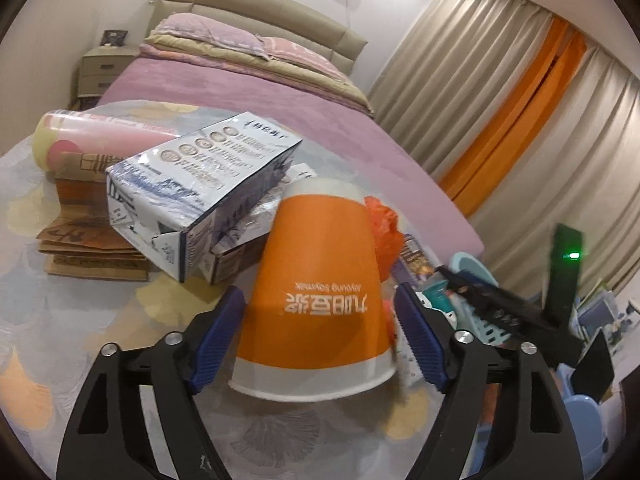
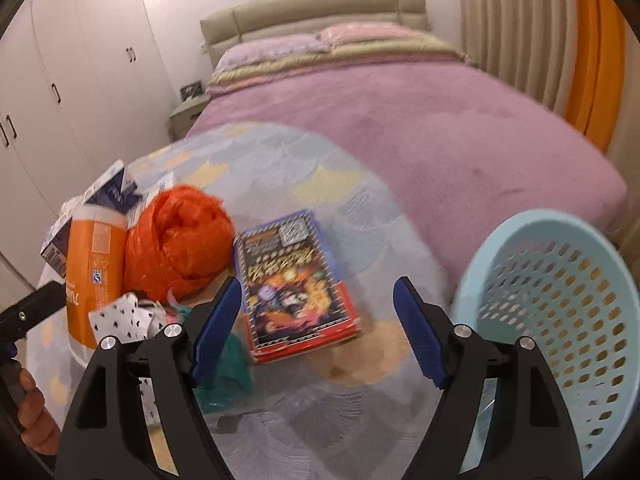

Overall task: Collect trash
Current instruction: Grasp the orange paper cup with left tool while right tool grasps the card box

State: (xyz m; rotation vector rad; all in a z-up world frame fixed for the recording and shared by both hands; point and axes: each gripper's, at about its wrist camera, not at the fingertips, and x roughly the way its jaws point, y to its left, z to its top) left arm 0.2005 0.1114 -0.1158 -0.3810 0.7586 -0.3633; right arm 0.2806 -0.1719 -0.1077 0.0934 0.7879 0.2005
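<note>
With the left tool (image 1: 318,336) open astride the upturned orange soymilk cup (image 1: 320,280), squeeze gently to avoid crushing, while the right tool (image 2: 318,330) waits open by the basket (image 2: 560,320).

bed (image 2: 400,128): purple cover | curtains (image 1: 460,60): beige, orange | wardrobe (image 2: 72,80): white

A purple-covered bed (image 2: 400,120) stands between white wardrobes (image 2: 72,80) and beige curtains (image 1: 480,60).
</note>
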